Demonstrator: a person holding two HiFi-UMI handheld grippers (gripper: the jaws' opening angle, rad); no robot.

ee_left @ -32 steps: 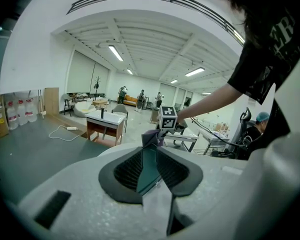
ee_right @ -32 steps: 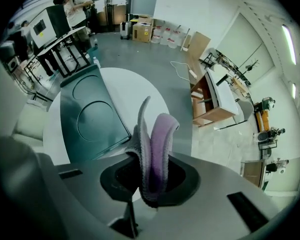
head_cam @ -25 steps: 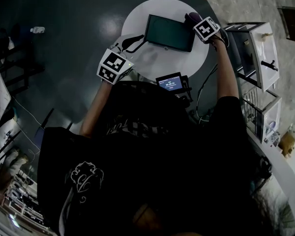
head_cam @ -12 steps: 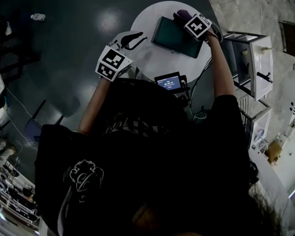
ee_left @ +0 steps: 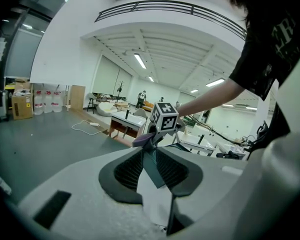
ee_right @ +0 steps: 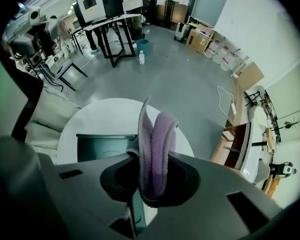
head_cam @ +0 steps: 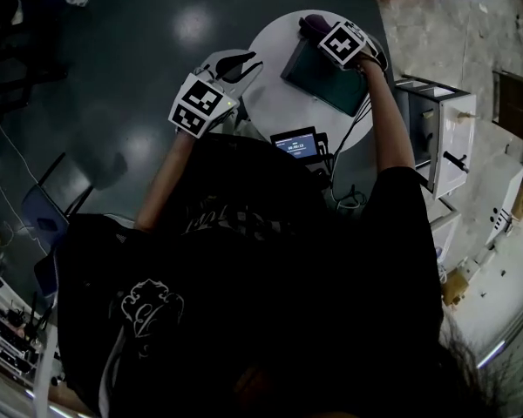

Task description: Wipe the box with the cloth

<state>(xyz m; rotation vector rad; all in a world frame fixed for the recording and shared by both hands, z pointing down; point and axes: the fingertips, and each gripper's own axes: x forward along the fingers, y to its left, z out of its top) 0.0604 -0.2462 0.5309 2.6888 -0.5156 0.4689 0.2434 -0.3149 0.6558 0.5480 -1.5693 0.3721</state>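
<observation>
Head view is showing a person leaning over a round white table [head_cam: 275, 94] with a gripper in each hand. A dark green box [head_cam: 327, 90] is lying flat on the right half of the table, turned at a slant to the person. The right gripper [head_cam: 325, 31] is reaching over the far end of the box with its marker cube facing up. A purple cloth [head_cam: 314, 24] is sticking out ahead of it at the box's far corner.

Right gripper view is showing the jaws clamping that cloth. It is folded over and pinched between the two dark pads, and its doubled edge is standing up past them. The box and the bare table top are lying beyond and to the left. Whether the cloth is pressing on the box or hanging just above it, I cannot tell.

The left gripper [head_cam: 233, 65] is hovering just beside the table's left edge, well apart from the box. Left gripper view is showing its jaws standing a little apart with nothing gripped between them. Through the narrow gap a corner of the box and a strip of white table are showing, and beyond them the right gripper with the cloth. A small lit screen [head_cam: 298, 144] is glowing by the near rim of the table, close to the person's body.
</observation>
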